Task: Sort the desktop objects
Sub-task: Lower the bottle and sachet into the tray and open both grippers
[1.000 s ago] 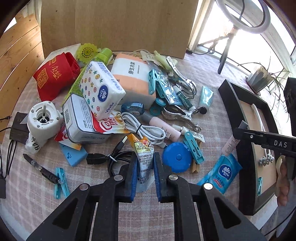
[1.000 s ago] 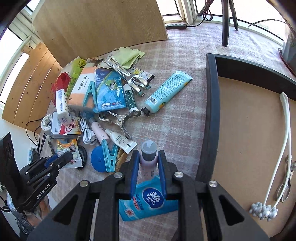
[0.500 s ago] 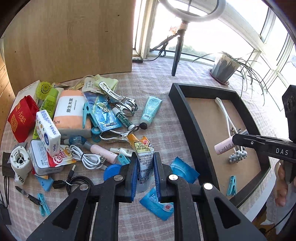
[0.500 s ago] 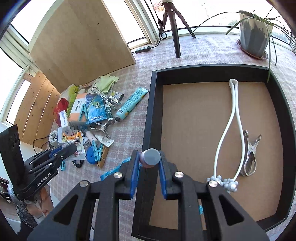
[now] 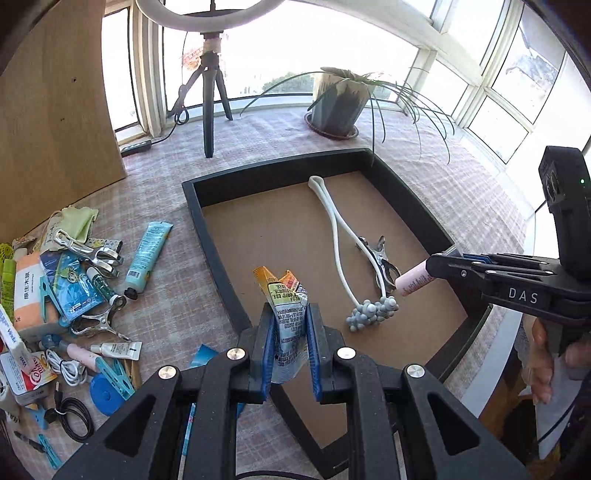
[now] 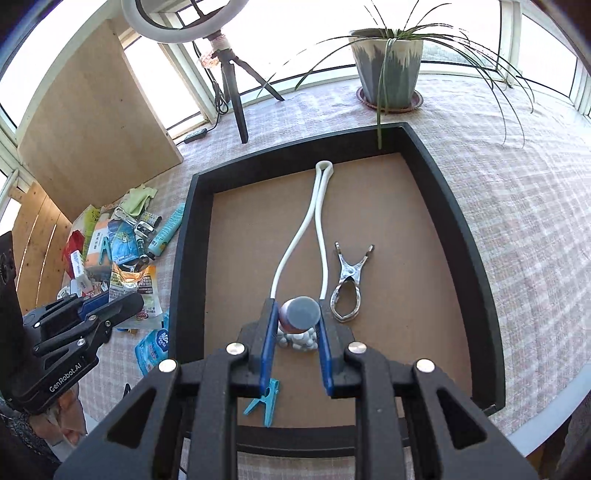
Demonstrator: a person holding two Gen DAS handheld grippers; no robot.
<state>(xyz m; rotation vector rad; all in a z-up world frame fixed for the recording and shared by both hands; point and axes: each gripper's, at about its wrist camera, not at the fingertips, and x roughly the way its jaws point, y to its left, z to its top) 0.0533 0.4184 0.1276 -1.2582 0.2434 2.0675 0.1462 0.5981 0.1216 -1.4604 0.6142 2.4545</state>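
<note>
Left-wrist view: you carried the sachet [image 5: 287,321] and tube [image 6: 298,314] from the pile [image 5: 74,280] to over the tray [image 5: 207,236]; left gripper [image 5: 289,354] and right gripper [image 6: 295,332] stayed nearly closed, each clamped on its item, ready for release.

Sunlit bay windows [image 5: 509,74] behind a checked tablecloth [image 6: 517,206] (potted plant [image 6: 388,70], ring light [image 5: 218,11], leaning wooden board [image 5: 55,122]).

Printed sachet [image 5: 288,322], pink tube [image 5: 413,282], both gripped

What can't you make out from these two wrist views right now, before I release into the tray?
- Right wrist: pink tube shows only its grey cap end-on; its body hides between the right gripper fingers.
- Left wrist: sachet print too small to read; its lower end is covered by the left gripper.
- Left wrist: tray near corner cut off behind the gripper body.
</note>
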